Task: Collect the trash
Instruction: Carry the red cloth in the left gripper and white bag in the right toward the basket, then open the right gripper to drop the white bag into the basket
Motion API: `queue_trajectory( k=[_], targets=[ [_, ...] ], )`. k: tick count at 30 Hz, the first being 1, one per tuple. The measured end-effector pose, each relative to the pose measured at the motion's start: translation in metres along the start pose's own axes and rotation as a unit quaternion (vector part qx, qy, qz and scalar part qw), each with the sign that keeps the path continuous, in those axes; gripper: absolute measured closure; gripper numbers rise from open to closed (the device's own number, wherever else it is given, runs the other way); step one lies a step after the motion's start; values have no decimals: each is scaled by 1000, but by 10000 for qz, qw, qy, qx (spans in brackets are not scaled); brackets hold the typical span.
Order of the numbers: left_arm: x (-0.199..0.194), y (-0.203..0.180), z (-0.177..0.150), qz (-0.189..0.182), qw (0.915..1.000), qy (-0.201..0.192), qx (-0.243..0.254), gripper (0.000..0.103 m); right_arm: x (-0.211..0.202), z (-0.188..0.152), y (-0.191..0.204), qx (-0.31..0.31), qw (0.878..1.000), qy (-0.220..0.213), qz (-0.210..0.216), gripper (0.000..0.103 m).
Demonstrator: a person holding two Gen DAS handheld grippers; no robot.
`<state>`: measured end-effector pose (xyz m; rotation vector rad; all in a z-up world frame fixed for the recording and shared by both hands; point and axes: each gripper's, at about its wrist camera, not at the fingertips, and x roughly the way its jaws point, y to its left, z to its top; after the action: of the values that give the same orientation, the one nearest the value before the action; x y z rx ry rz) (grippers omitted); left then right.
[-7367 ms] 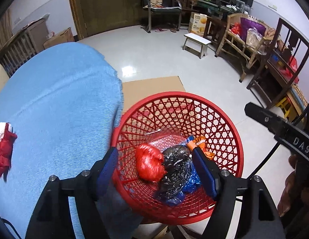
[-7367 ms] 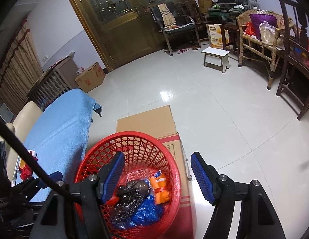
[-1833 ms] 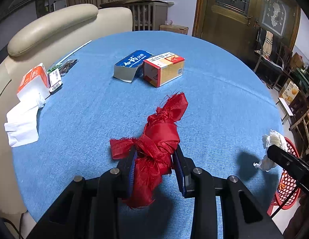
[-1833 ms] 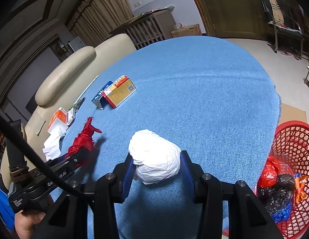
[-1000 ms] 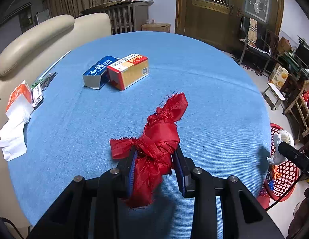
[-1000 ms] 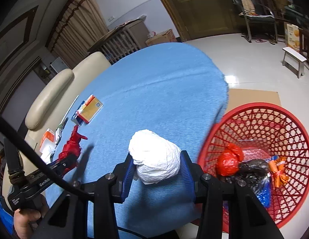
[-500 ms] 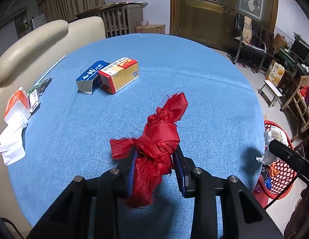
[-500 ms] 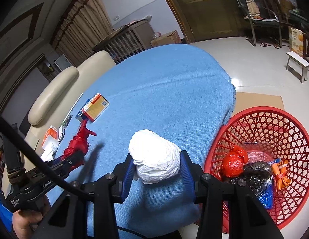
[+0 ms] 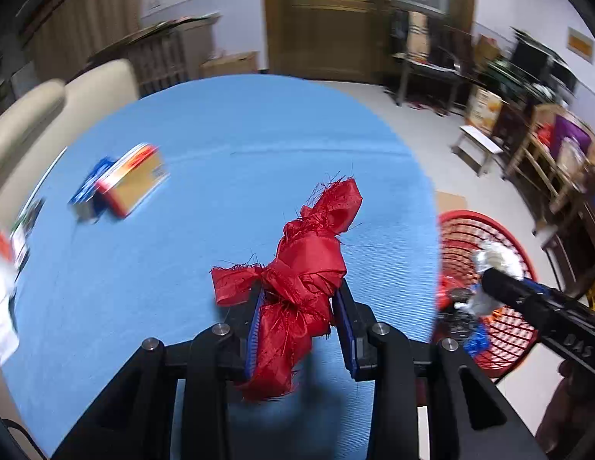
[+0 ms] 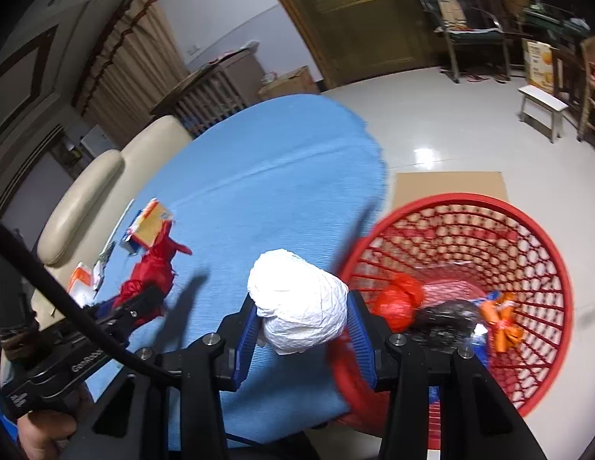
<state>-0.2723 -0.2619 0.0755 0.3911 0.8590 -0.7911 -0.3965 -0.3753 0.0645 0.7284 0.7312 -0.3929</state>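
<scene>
Both loads have been carried from mid-table toward the red mesh basket (image 10: 535, 230) since a second ago; release is judged imminent. On the blue tablecloth (image 9: 221, 176), blurred boxes (image 9: 121, 184) cannot be read. Right gripper (image 10: 303, 329) jaws pinch the white paper wad (image 10: 297, 306); left gripper (image 9: 299, 329) jaws pinch the red cloth bundle (image 9: 305, 268).

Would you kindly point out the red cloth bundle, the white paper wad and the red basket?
red cloth bundle (image 9: 305, 268), left wrist view, knotted middle.
white paper wad (image 10: 299, 308), right wrist view, crumpled centre.
red basket (image 10: 535, 222), right wrist view, far rim.
</scene>
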Motion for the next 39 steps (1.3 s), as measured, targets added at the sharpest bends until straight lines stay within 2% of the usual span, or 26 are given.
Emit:
queue_trajectory(
  k=[9,16,23,26,27,29,39],
  targets=[
    [2,-59,13,-427,9975,-36,564,67,-21,2,-61,425,9974,-147,-556,56],
    [4,-81,14,-528,9957,24,767,67,-38,9,-94,557,9928,-338,-1008,56],
    [5,-93,13,-561,9948,59,850,67,-38,10,-109,636,9904,-324,-1181,56],
    [5,-95,12,-567,9946,52,868,67,-35,10,-112,667,9891,-234,-1294,50],
    [5,-95,12,-568,9946,49,872,67,-33,9,-113,679,9887,-172,-1324,41],
    [5,-95,12,-573,9944,49,882,67,-28,9,-116,729,9868,-63,-1445,34],
    [6,-101,11,-623,9934,79,955,67,-38,9,-124,920,9836,-267,-1530,33]
  ],
)
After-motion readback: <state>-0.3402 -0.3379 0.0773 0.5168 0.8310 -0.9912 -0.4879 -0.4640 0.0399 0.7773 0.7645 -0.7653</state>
